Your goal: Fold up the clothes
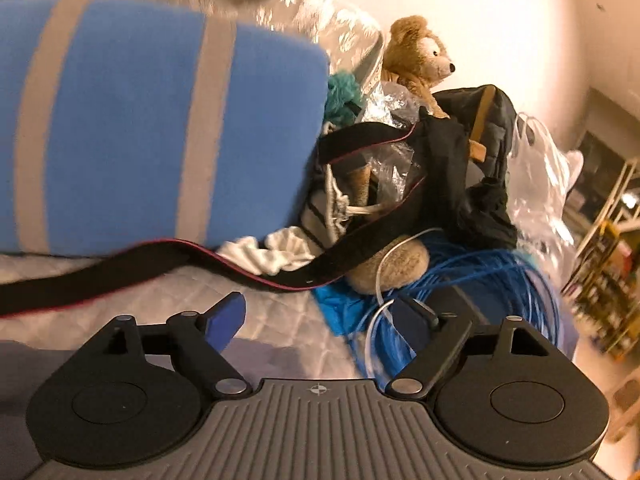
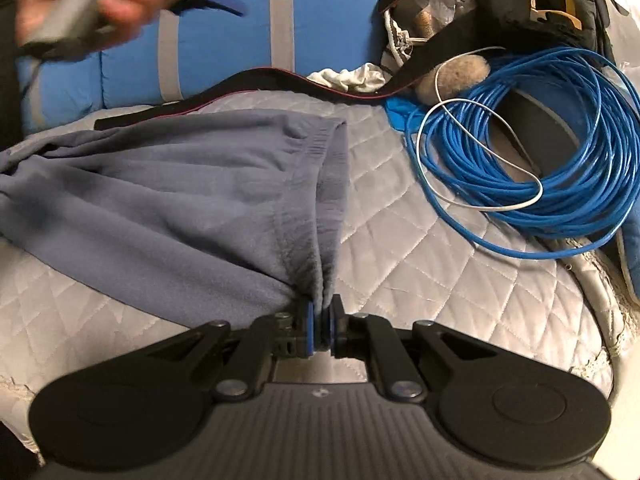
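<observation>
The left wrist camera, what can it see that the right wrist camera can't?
Only the left wrist view shows the teddy bear's face and the left gripper, jaws open and empty. Only the right wrist view shows the grey-blue garment pinched in the right gripper. Both show the blue cable coil, black strap and striped blue pillow.

A bed [image 2: 420, 264] with a grey quilted cover fills the foreground. A blue pillow [image 1: 120, 120] with grey stripes lies at its far side. Beside the pillow sits a pile of clutter: a teddy bear [image 1: 420, 56], a black bag [image 1: 472, 152], clear plastic wrap [image 1: 536, 184] and a coil of blue cable [image 2: 520, 152]. Behind is a plain wall [image 1: 480, 8] in warm light. At the right edge, blurred shelves [image 1: 604, 272] stand on a pale floor.
</observation>
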